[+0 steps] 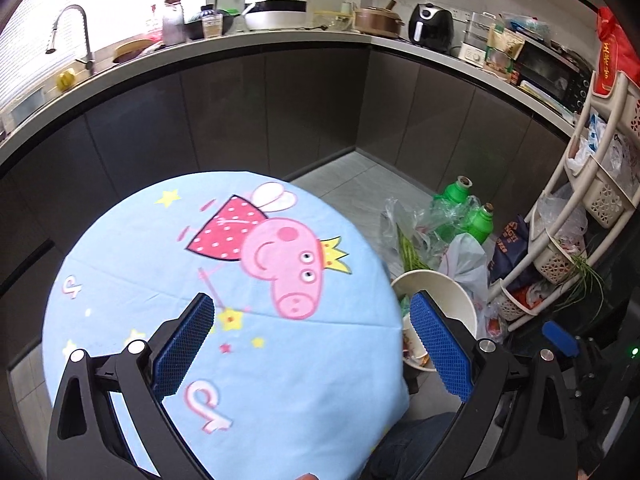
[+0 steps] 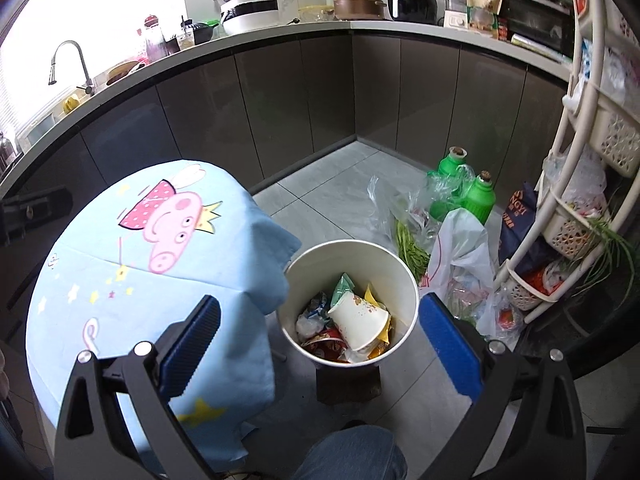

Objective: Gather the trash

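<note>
The white bin [image 2: 349, 304] is standing on the floor just beside the right edge of the round table [image 2: 132, 264], already holding a paper cup [image 2: 358, 320] and wrappers [image 2: 320, 316]. The blue cartoon tablecloth [image 1: 224, 264] is showing no litter, so collection is looking nearly complete. The right gripper [image 2: 318, 344] is hovering above the bin, jaws wide apart and empty; the left gripper [image 1: 310, 344] is hanging over the table's near edge, likewise spread and empty. Bags and green bottles [image 2: 466, 192] are lying on the floor beyond the bin; whether they count as trash is unclear.
</note>
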`<state>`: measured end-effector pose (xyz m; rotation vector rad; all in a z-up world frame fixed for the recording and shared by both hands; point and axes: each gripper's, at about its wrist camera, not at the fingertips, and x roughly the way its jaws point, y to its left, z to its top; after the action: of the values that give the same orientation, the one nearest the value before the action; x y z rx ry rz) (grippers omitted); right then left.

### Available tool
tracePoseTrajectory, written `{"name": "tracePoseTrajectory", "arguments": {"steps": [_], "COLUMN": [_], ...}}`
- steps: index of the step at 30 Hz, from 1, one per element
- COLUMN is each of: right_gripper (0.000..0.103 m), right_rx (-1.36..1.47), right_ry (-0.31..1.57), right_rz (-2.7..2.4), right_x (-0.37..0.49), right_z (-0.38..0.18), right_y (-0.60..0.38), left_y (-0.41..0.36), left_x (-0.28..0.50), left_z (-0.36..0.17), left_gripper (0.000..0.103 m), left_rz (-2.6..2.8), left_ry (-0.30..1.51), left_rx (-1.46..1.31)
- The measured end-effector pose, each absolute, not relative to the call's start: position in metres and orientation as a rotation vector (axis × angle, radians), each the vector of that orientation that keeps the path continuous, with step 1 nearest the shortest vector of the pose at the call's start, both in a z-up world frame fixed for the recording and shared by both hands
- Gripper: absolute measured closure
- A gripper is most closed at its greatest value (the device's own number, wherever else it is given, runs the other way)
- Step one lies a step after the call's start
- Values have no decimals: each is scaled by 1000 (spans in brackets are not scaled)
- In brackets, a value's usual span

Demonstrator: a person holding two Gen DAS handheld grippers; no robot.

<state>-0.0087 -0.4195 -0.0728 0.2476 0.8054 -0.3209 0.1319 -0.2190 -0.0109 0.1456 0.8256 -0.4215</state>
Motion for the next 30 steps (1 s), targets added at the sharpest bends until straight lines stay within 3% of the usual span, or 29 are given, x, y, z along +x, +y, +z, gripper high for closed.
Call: {"name": "tracePoseTrajectory", "arguments": {"steps": [12, 30], "right_gripper": [4, 4], "right_rx": [159, 71], "right_ry": [754, 758], "right_rz": [-290, -225], "right_x": [-9, 22], "right_z": [-13, 8], "right_y": [-341, -252], "left_y": [-148, -47], "left_x": [109, 101], "left_z": [-10, -12], "left_gripper": [9, 9], "left_rz": [-317, -164], "left_ry": [837, 842], "left_rx": [153, 95]}}
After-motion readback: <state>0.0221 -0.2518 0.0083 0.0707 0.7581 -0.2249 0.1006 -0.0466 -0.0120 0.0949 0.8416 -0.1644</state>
